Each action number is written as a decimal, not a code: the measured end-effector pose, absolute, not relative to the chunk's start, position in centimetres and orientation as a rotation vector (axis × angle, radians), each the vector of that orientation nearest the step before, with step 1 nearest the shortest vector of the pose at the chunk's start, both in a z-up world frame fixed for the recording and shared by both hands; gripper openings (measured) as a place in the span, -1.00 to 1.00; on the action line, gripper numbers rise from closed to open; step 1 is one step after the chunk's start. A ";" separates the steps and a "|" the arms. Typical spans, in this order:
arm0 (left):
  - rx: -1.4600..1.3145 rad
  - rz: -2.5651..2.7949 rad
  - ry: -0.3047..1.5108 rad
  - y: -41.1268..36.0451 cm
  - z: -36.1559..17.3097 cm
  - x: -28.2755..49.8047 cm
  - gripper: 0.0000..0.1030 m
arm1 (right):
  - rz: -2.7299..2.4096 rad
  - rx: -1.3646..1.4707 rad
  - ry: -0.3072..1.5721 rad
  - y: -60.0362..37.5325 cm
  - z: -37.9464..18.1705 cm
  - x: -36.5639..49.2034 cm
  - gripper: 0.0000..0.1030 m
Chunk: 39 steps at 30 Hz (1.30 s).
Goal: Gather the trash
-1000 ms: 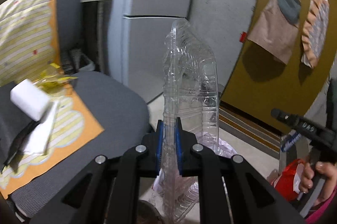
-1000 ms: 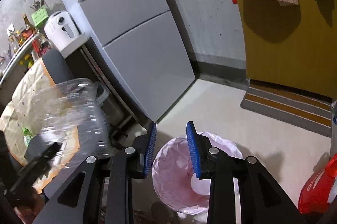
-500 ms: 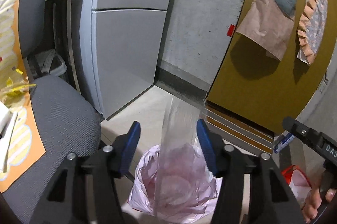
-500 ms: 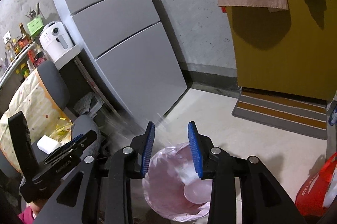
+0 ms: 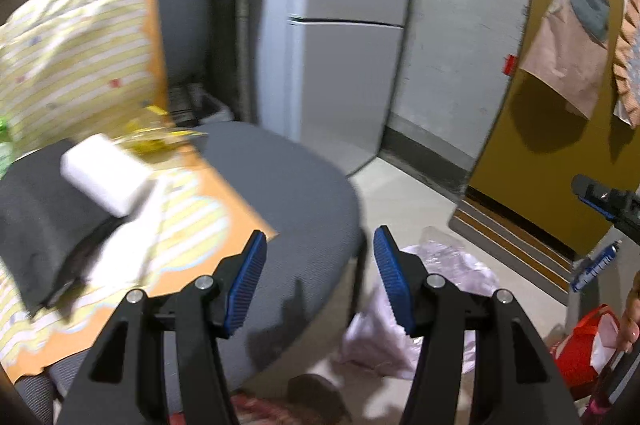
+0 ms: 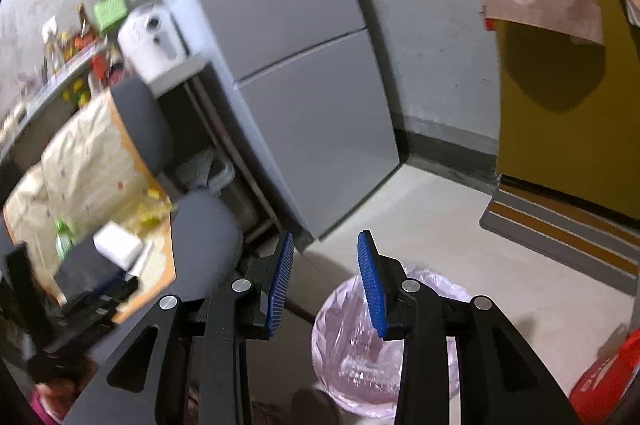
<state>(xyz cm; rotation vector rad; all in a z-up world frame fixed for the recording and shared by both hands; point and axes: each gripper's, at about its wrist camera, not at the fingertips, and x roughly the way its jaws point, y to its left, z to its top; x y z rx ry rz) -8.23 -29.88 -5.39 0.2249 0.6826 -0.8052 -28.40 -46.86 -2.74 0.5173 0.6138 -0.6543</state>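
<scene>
My left gripper [image 5: 320, 265] is open and empty above the front edge of a grey chair seat [image 5: 280, 193]. On the seat lie a white block [image 5: 104, 177], a yellow wrapper [image 5: 160, 139] and a black item [image 5: 44, 221] on orange striped paper. A green bottle [image 6: 62, 237] lies there too. My right gripper [image 6: 324, 281] is open with nothing between its fingers, above a bin lined with a pink bag [image 6: 332, 357]. A clear plastic container [image 6: 356, 337] rests inside the bag.
A grey fridge [image 6: 300, 105] stands behind the chair, with a white appliance [image 6: 150, 39] on a counter beside it. A striped mat [image 6: 560, 225] lies before a mustard door. A red bag [image 6: 600, 385] sits on the floor at the right.
My left gripper opened and let the clear plastic container drop into the pink bag, then swung left back over the chair. The right gripper stayed open above the bin.
</scene>
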 end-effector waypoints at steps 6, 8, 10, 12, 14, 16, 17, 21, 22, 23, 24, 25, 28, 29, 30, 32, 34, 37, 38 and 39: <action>0.192 -0.695 0.668 -24.0 -4.8 -7.4 0.08 | -0.654 0.467 0.816 -45.3 -10.0 -25.2 -0.30; 0.173 -0.668 0.667 -22.3 -4.8 -7.0 0.08 | -0.644 0.448 0.875 -45.2 -13.4 -24.2 -0.38; 0.150 -0.644 0.669 -21.1 -4.8 -6.3 0.08 | -0.660 0.438 0.903 -45.7 -15.8 -23.6 -0.39; 0.137 -0.613 0.667 -20.1 -4.9 -5.5 0.08 | -0.680 0.431 0.928 -46.8 -18.5 -22.7 -0.44; 0.119 -0.586 0.673 -19.2 -5.1 -4.6 0.08 | -0.678 0.449 0.930 -47.6 -20.1 -22.0 -0.44; 0.106 -0.566 0.679 -18.3 -5.3 -4.0 0.08 | -0.689 0.453 0.913 -48.4 -21.8 -20.8 -0.44; 0.102 -0.554 0.681 -18.0 -5.4 -3.6 0.08 | -0.695 0.452 0.918 -48.7 -22.4 -20.3 -0.44; 0.099 -0.515 0.694 -17.4 -5.9 -2.5 0.08 | -0.752 0.427 0.947 -49.8 -24.8 -18.5 -0.44; 0.098 -0.505 0.698 -17.3 -6.0 -2.2 0.08 | -0.763 0.424 0.953 -50.1 -25.3 -18.3 -0.53; 0.096 -0.500 0.701 -17.2 -6.1 -1.9 0.08 | -0.769 0.422 0.959 -50.3 -25.6 -18.2 -0.58; 0.096 -0.496 0.702 -17.1 -6.2 -1.9 0.08 | -0.778 0.413 0.964 -50.6 -26.0 -18.1 -0.73; 0.097 -0.491 0.703 -16.9 -6.3 -1.8 0.08 | -0.784 0.402 0.969 -50.7 -26.3 -18.2 -0.84; 0.098 -0.485 0.708 -16.7 -6.6 -1.5 0.08 | -0.781 0.376 0.970 -50.7 -26.3 -18.6 -0.99; 0.097 -0.482 0.709 -16.6 -6.6 -1.4 0.08 | -0.781 0.360 0.952 -50.5 -25.9 -18.9 -0.99; 0.096 -0.482 0.709 -16.6 -6.6 -1.4 0.08 | -0.782 0.341 0.931 -50.1 -25.5 -19.1 -1.00; 0.095 -0.480 0.708 -16.6 -6.6 -1.4 0.08 | -0.775 0.277 0.882 -49.2 -24.1 -19.6 -1.00; 0.094 -0.483 0.708 -16.6 -6.6 -1.5 0.08 | -0.760 0.233 0.862 -48.7 -23.2 -19.7 -0.99; 0.092 -0.484 0.708 -16.6 -6.7 -1.6 0.08 | -0.730 0.301 0.879 -49.6 -23.5 -19.6 -0.54; 0.094 -0.482 0.708 -16.5 -6.7 -1.6 0.08 | -0.737 0.333 0.882 -50.0 -23.9 -19.5 -0.33; 0.095 -0.482 0.709 -16.5 -6.7 -1.6 0.08 | -0.742 0.354 0.877 -50.2 -24.2 -19.5 -0.12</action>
